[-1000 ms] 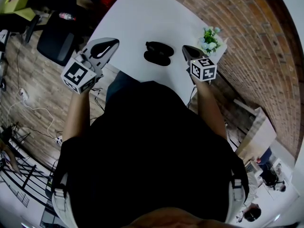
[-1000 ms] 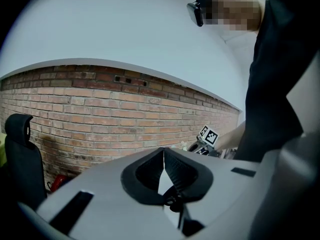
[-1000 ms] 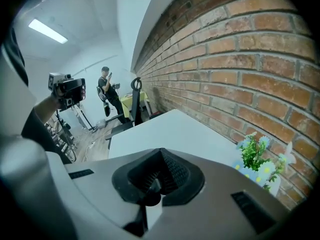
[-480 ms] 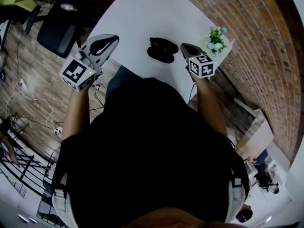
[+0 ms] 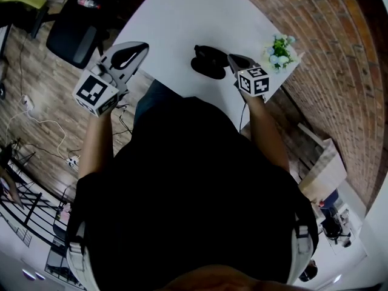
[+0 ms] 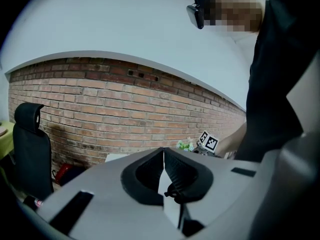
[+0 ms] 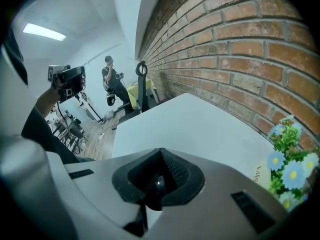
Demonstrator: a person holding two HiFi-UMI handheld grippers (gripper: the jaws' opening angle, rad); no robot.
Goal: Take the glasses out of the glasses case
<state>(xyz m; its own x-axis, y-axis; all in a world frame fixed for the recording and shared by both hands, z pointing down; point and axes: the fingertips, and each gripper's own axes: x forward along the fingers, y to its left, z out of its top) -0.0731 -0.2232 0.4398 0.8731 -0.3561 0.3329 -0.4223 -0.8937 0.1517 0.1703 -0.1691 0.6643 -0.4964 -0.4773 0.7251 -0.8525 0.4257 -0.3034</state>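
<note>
A black glasses case (image 5: 208, 62) lies on the white table (image 5: 176, 23) near its front edge and shows as two dark rounded halves. No glasses can be made out. My right gripper (image 5: 231, 56) hangs just right of the case with its tips almost at it, jaws shut and empty. In the right gripper view the right gripper (image 7: 160, 152) has its tips together, and a dark piece of the case (image 7: 156, 186) shows below them. My left gripper (image 5: 143, 45) is off the table's left edge, well away from the case. The left gripper (image 6: 163, 151) is shut and empty.
A small pot of flowers (image 5: 279, 50) stands at the table's right corner against the brick wall (image 5: 327, 53); the flowers (image 7: 289, 160) sit close on the right. A black office chair (image 5: 71, 36) stands on the wooden floor to the left. A person (image 7: 112, 79) stands far off.
My right gripper has moved left, closing the gap to the glasses case. The left gripper has kept its place beside the table's edge.
</note>
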